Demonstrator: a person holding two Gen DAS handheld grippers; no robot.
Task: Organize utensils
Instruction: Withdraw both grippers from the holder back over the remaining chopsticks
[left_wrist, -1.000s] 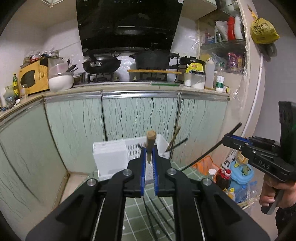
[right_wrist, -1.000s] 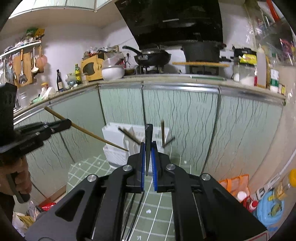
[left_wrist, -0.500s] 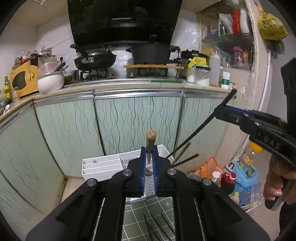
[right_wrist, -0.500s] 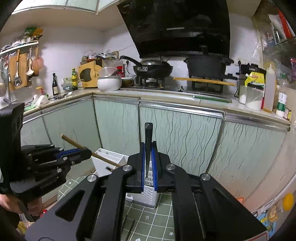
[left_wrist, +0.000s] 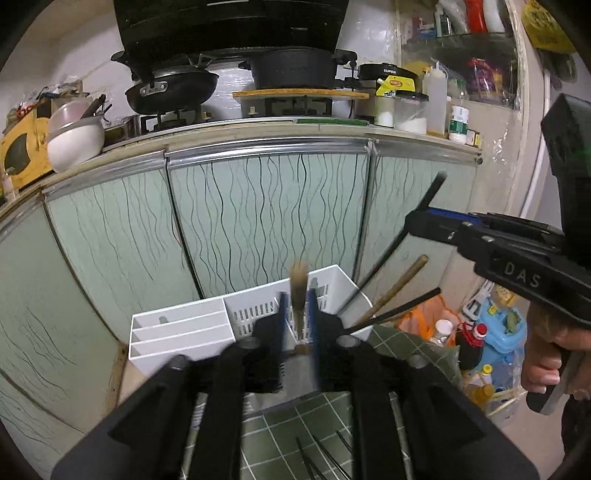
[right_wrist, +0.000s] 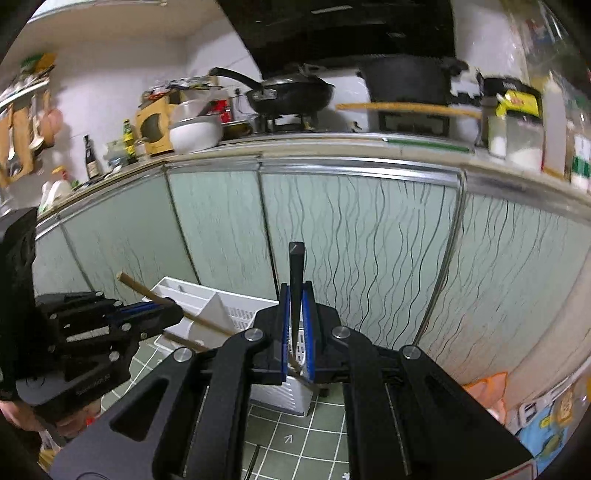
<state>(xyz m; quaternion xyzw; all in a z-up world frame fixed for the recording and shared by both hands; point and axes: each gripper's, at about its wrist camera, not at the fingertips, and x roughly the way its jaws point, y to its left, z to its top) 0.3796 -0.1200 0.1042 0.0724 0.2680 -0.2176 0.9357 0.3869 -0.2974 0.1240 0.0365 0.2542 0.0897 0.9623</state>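
A white utensil holder (left_wrist: 192, 332) (right_wrist: 221, 314) with a slotted basket part stands on the green tiled surface (left_wrist: 295, 417). My left gripper (left_wrist: 297, 295) hangs just above the basket. Its jaws are opening, and a blurred wooden chopstick (left_wrist: 298, 277) stands loose between the pads. My right gripper (right_wrist: 295, 286) is over the holder's right end. Its jaws are opening too, with a black chopstick (right_wrist: 296, 266) upright between them and a thin gap on each side. Each gripper also shows in the other's view: the right gripper (left_wrist: 424, 221) and the left gripper (right_wrist: 159, 314).
A wooden stick (left_wrist: 399, 288) and a black stick (left_wrist: 406, 306) lean out of the holder's right side. Loose black chopsticks (left_wrist: 317, 458) lie on the tiles near me. Green cabinet doors (left_wrist: 258, 221) rise close behind. Bottles and bags (left_wrist: 491, 332) crowd the floor at right.
Both grippers have moved forward and down to the white holder. Their pads, tight on the chopsticks before, now stand apart from them, and the wooden one blurs.
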